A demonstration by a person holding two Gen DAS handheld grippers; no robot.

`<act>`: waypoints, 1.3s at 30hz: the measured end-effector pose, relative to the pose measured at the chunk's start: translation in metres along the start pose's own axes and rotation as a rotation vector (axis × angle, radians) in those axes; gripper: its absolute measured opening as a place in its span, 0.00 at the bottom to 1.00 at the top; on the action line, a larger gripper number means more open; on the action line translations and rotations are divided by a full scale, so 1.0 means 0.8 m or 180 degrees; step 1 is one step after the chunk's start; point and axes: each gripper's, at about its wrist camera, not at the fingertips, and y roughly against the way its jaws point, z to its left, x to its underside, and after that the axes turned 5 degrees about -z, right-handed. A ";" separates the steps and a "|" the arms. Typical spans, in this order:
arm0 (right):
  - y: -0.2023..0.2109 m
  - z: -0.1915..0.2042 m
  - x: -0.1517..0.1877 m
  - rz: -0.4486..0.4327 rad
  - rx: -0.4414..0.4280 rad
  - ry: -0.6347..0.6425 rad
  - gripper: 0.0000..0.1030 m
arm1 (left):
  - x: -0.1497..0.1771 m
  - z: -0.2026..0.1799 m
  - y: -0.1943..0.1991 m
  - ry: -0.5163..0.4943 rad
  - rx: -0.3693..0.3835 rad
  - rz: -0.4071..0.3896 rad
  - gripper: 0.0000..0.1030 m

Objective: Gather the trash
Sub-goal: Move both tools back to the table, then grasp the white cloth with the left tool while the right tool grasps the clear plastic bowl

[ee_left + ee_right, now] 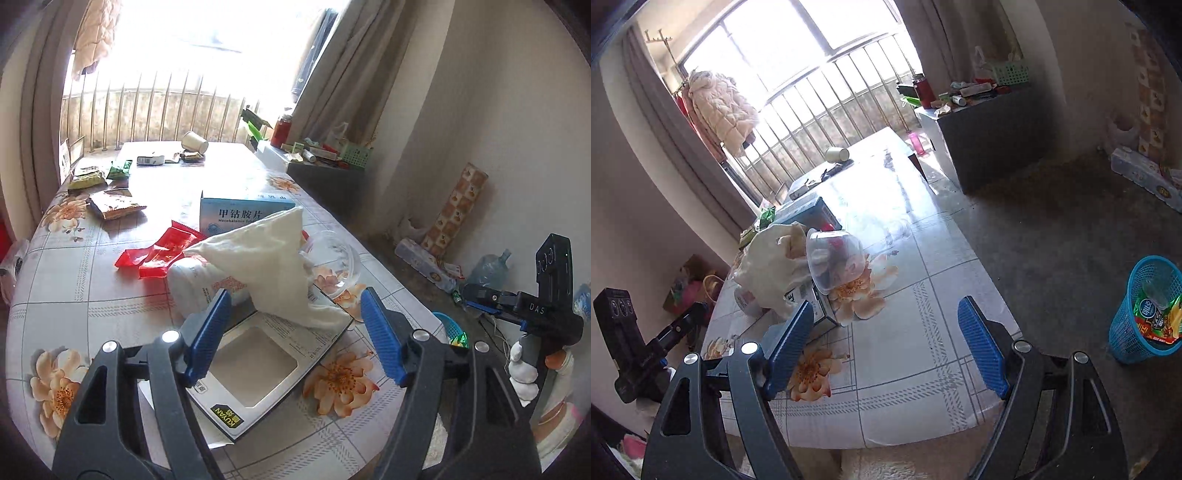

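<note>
White crumpled tissue [273, 266] lies on the counter [110, 295] atop a flat box [258, 369]; light, soft, best pinched at its bunched base. Both claws, left [295, 332] and right [886, 343], gape empty.

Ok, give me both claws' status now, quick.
Left claw: open, holding nothing, above the flat box and white tissue.
Right claw: open, empty, over the table.
</note>
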 end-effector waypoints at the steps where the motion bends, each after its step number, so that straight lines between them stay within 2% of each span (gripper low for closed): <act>1: -0.008 0.012 -0.006 0.0013 0.0036 0.0074 0.76 | -0.003 0.003 -0.003 -0.0028 -0.0064 -0.0028 0.66; 7: -0.063 0.072 -0.031 0.0081 0.0165 0.0475 0.76 | -0.023 0.000 -0.048 -0.0302 -0.0421 -0.0035 0.66; 13: -0.118 0.108 -0.047 0.0144 0.0321 0.0721 0.74 | -0.027 0.001 -0.080 -0.0362 -0.0454 0.0026 0.66; 15: -0.138 0.117 -0.051 0.0196 0.0376 0.0803 0.71 | -0.025 0.002 -0.090 -0.0365 -0.0464 0.0059 0.60; 16: -0.147 0.120 -0.052 0.0232 0.0426 0.0853 0.69 | -0.024 0.003 -0.096 -0.0362 -0.0471 0.0095 0.54; 20: -0.170 0.126 -0.048 0.0339 0.0593 0.0959 0.54 | -0.018 0.006 -0.109 -0.0328 -0.0452 0.0198 0.35; 22: -0.174 0.122 -0.046 0.0383 0.0645 0.0961 0.44 | -0.015 0.006 -0.110 -0.0357 -0.0428 0.0203 0.28; 26: -0.173 0.109 -0.041 0.0399 0.0743 0.0940 0.36 | -0.011 0.003 -0.109 -0.0429 -0.0371 0.0236 0.16; 28: -0.169 0.101 -0.043 0.0388 0.0798 0.0891 0.26 | -0.010 0.004 -0.107 -0.0418 -0.0362 0.0241 0.12; 33: -0.157 0.073 -0.043 0.0363 0.0902 0.0695 0.10 | -0.014 0.007 -0.096 -0.0326 -0.0301 0.0199 0.05; 39: -0.138 0.043 -0.040 0.0311 0.0914 0.0457 0.06 | -0.026 0.010 -0.073 -0.0138 -0.0093 0.0096 0.01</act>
